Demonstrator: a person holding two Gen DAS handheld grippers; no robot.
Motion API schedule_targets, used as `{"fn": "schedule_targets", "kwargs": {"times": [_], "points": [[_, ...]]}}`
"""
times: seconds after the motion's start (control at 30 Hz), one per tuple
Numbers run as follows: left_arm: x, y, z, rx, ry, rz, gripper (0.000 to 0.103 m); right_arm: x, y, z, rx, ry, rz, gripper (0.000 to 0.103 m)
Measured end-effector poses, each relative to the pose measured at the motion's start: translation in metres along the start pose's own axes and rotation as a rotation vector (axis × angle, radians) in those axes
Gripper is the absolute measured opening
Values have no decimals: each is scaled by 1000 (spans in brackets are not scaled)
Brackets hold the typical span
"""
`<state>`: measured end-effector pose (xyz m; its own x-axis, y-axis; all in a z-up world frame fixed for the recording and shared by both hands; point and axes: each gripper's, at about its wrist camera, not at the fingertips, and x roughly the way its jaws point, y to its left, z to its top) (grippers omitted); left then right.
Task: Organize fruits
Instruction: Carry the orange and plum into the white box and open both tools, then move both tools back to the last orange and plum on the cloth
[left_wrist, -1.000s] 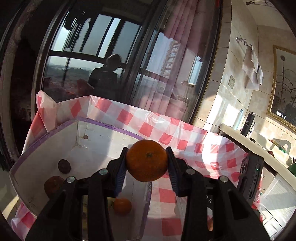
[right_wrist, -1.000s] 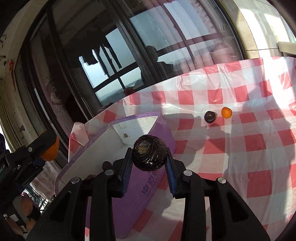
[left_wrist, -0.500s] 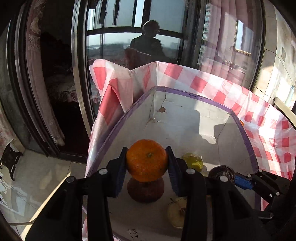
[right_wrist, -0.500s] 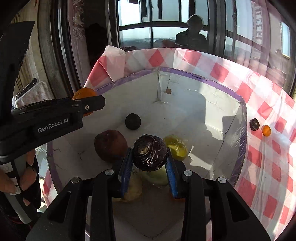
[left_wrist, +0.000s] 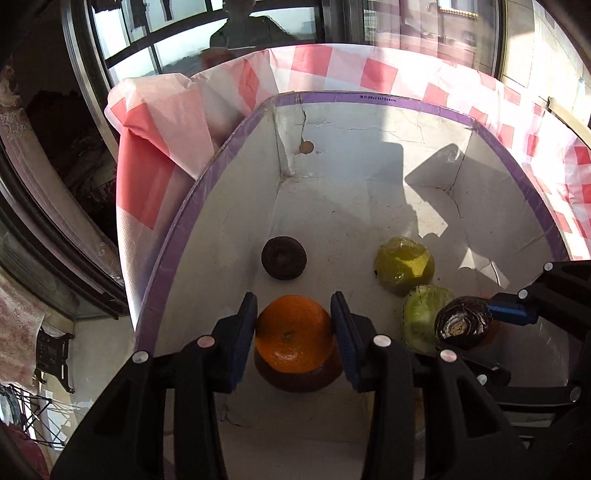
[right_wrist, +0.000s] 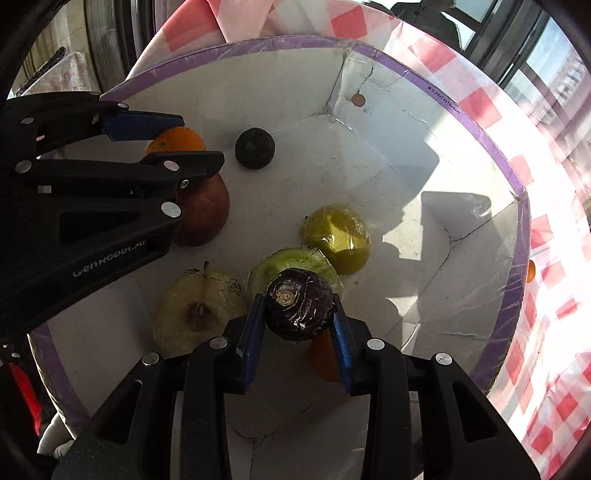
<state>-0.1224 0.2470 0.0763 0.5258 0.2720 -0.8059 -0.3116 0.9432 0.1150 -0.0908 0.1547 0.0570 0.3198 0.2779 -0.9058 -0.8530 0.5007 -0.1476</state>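
Left gripper (left_wrist: 293, 334): fingers clamped on an orange (left_wrist: 293, 332), held low inside the box (left_wrist: 369, 99), just above a reddish-brown fruit (right_wrist: 205, 216) lying on the box floor. Whether the two touch, cannot tell.

Right gripper (right_wrist: 299, 312): fingers clamped on a dark purple round fruit (right_wrist: 299, 304), hanging over a pale green fruit (right_wrist: 291, 264) and, lower, an orange-coloured one mostly hidden behind the fingers.

Also on the box floor, near to far: a yellowish wrapped apple-like fruit (right_wrist: 195, 312) with stem, a yellow-green wrapped fruit (right_wrist: 338, 238), a small dark round fruit (right_wrist: 255, 147) near the far left corner. All lie loose, not sorted by kind.

Progress, as judged: well along. Most fruit is in the box, and two more pieces are poised over it, not yet released. Left to do: set both down in open floor space, the right half of the box looks bare. At least one small orange fruit (right_wrist: 530, 271) shows outside the box, just past its right wall; likely one to fetch.

Surface: white cardboard box with purple-taped rim, creased, torn at the far corner. It sits on a bench under a red-and-white checked cloth (left_wrist: 376, 74), bunched up behind the box.

Room: dark-framed windows beyond, strong sun and hard shadows, a person's reflection in the glass.
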Motion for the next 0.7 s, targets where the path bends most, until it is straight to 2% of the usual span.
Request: {"fn": "schedule_targets", "kwargs": {"times": [0.07, 0.13, 0.3, 0.37, 0.4, 0.43, 0.47, 0.5, 0.57, 0.63, 0.7], "points": [[1, 1, 0, 0, 11, -31, 45, -2, -6, 2, 34, -13, 32, 36], [0, 3, -1, -8, 11, -47, 51, -3, -12, 0, 64, -23, 40, 44], [-2, 10, -3, -54, 26, -111, 62, -8, -18, -2, 87, -71, 32, 51], [-3, 12, -2, -80, 30, -149, 65, -15, -21, -5, 99, -128, 16, 54], [-6, 15, -2, -105, 21, -182, 67, -22, -19, -10, 112, -180, -10, 61], [-10, 17, -3, -129, 1, -219, 69, -32, -15, -15, 123, -239, -42, 73], [-19, 20, -4, -156, -41, -267, 77, -41, -16, -22, 140, -304, -73, 77], [-30, 22, -3, -179, -102, -319, 86, -51, -18, -31, 162, -380, -97, 78], [-55, 24, -2, -211, -220, -394, 95, -71, -31, -51, 232, -509, -123, 81], [-77, 23, 3, -233, -296, -470, 97, -89, -52, -75, 330, -612, -153, 86], [-96, 11, 10, -242, -342, -550, 101, -102, -79, -98, 431, -664, -165, 88]]}}
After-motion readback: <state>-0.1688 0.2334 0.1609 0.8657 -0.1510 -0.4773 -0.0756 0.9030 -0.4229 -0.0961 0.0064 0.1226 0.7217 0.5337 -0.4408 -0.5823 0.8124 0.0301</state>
